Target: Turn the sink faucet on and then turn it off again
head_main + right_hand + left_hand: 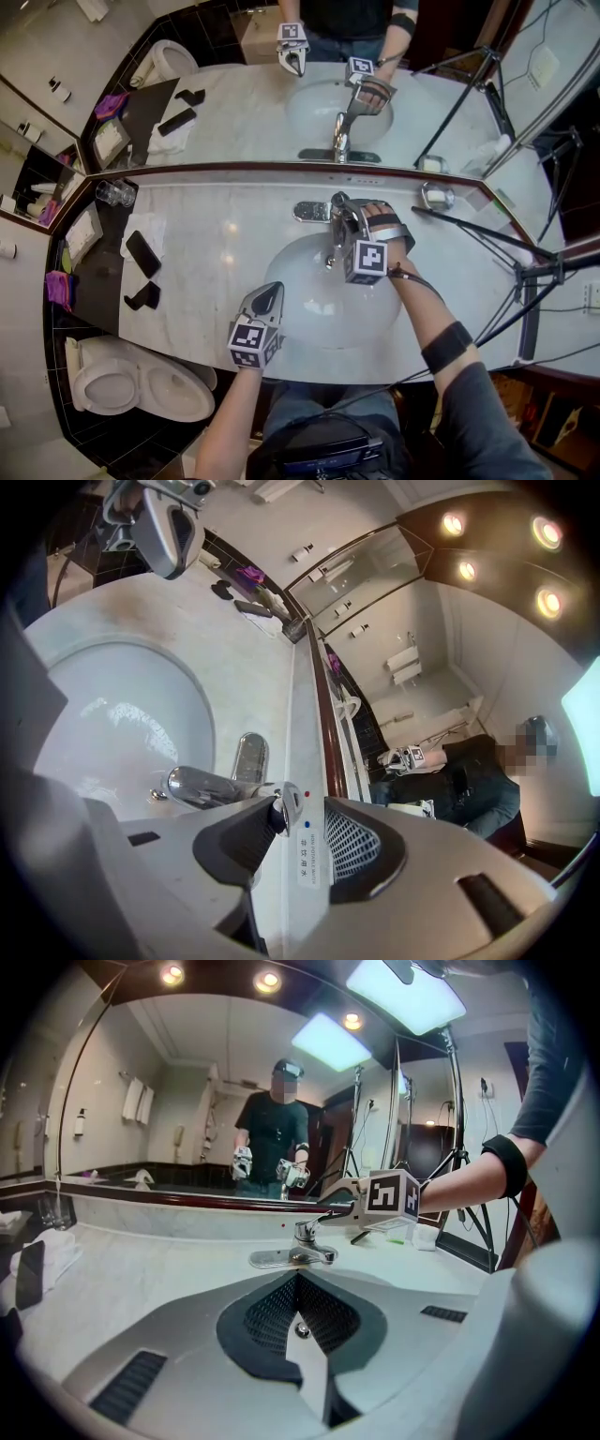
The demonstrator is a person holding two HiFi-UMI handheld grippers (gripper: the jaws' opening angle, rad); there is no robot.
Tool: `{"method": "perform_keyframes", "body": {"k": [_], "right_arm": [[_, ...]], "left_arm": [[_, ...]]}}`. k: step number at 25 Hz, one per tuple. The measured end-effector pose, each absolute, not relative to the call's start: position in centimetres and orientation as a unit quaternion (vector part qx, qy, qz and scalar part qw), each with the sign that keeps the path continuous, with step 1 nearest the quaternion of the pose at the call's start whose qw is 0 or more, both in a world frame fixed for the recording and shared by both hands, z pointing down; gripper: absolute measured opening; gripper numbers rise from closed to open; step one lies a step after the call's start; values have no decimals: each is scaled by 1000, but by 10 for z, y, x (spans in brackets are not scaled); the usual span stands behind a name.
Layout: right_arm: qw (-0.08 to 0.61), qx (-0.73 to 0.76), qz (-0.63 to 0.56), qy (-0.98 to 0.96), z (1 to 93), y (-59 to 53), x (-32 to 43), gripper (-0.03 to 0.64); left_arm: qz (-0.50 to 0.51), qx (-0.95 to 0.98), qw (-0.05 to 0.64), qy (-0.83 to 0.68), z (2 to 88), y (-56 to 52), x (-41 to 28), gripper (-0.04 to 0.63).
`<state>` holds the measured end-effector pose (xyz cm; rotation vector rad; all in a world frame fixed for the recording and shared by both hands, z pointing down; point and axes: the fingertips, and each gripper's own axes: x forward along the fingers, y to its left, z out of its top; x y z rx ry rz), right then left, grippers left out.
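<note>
The faucet (pixel 314 212) stood at the back of the round white sink (pixel 300 286), right under the big mirror (pixel 234 112). The sink was set in a pale stone tabletop (pixel 216 234). The right gripper (pixel 345 214) was at the faucet, reaching in from the right side. In the right gripper view its fingers (pixel 246 834) stood apart, with the shiny end of the faucet handle (pixel 277 808) between them. One finger was right against the handle end. The other finger was a little way off, and a strip of tabletop showed in the gap. The fingers were not squeezing the handle. The left gripper (pixel 270 294) hung over the near edge of the sink, well apart from the faucet, and pointed toward it. Its fingers (pixel 272 1316) were pressed together with nothing between them. A black phone (pixel 142 253) lay on the tabletop far to the left. A white toilet (pixel 141 384) stood below that end of the tabletop.
</note>
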<state>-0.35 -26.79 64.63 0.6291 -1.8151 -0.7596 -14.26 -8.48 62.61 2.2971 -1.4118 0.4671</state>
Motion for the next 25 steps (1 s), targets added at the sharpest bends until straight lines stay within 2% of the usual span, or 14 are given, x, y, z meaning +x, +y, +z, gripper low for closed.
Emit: {"method": "perform_keyframes", "body": {"k": [25], "right_arm": [[520,278,-231,-774,642,-278,-3,179]], "left_arm": [[154,818,191,-520,606,-84,-148,-11]]}}
